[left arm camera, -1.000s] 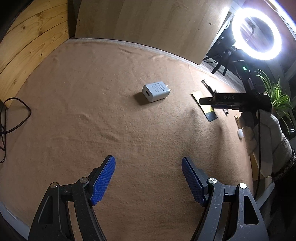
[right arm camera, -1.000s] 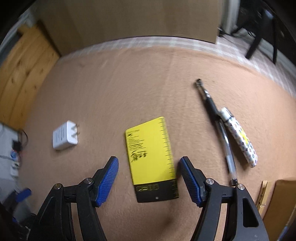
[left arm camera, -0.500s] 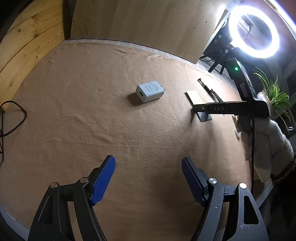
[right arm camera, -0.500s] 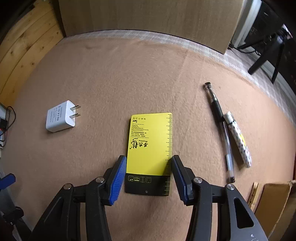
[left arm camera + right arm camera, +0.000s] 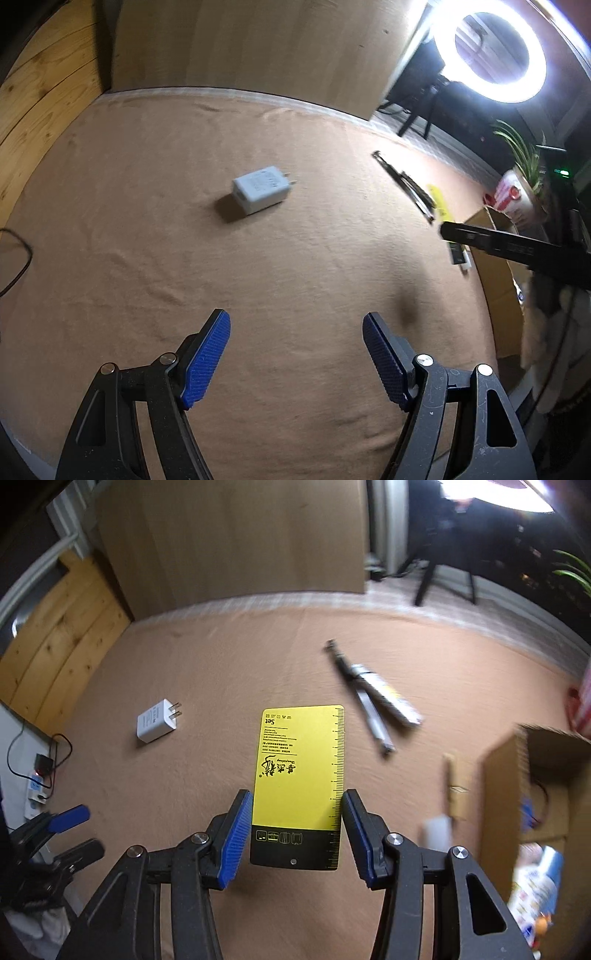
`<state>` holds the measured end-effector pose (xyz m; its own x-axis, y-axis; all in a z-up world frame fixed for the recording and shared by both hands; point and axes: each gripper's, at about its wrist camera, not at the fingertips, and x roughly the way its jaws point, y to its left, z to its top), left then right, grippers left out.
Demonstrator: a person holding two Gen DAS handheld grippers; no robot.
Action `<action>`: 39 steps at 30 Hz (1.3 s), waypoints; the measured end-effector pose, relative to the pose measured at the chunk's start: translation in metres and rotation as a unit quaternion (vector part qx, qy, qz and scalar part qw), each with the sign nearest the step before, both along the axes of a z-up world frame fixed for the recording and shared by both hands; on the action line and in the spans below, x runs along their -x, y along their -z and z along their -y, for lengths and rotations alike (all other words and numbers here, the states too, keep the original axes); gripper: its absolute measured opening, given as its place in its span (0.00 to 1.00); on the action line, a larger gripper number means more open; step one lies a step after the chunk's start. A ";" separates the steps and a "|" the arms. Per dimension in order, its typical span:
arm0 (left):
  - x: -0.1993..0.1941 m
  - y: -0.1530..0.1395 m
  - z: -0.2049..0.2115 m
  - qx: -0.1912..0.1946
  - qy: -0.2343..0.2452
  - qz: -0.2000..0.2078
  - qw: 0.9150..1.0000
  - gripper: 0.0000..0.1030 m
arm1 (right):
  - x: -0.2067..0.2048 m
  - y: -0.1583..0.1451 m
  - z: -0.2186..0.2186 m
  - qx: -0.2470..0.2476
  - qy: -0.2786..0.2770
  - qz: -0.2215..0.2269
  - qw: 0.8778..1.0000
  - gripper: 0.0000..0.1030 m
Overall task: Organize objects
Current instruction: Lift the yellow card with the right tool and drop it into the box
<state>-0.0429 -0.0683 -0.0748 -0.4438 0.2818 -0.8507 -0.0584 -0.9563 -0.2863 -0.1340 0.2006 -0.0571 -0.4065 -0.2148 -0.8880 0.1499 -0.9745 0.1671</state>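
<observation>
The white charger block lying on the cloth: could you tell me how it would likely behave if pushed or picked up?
The white charger block is boxy and rests on a broad face, so it would probably slide, not roll. On the tan cloth it may drag. Its prongs stick out sideways, so gripping across the flat body seems safer.

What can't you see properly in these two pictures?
- Small print on the yellow card: right wrist view, too small to read; the right gripper holds it by its edges.
- Inside of the cardboard box: right wrist view, blurred and cut off by the edge.
- Two pens: right wrist view, motion blur smears their details.
- Label on the white charger: left wrist view, too small and blurred.
- Left gripper: open, nothing between its fingers.
</observation>
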 end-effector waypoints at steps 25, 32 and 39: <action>0.021 -0.003 -0.097 0.010 0.095 -0.005 0.995 0.75 | -0.029 -0.006 -0.170 -0.062 0.163 -0.018 0.984 0.45; 0.023 0.001 -0.101 0.013 0.096 -0.001 0.995 0.75 | -0.035 -0.011 -0.174 -0.055 0.168 -0.024 0.984 0.59; 0.031 0.002 -0.119 0.023 0.111 -0.004 0.994 0.75 | -0.057 -0.019 -0.182 -0.024 0.185 -0.026 0.982 0.59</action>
<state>-0.0743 0.0502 -0.0769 -0.3823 0.3341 -0.8615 -0.2714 -0.9318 -0.2409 -0.0773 0.3822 -0.0385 -0.4943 -0.0035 -0.8693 -0.2078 -0.9705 0.1221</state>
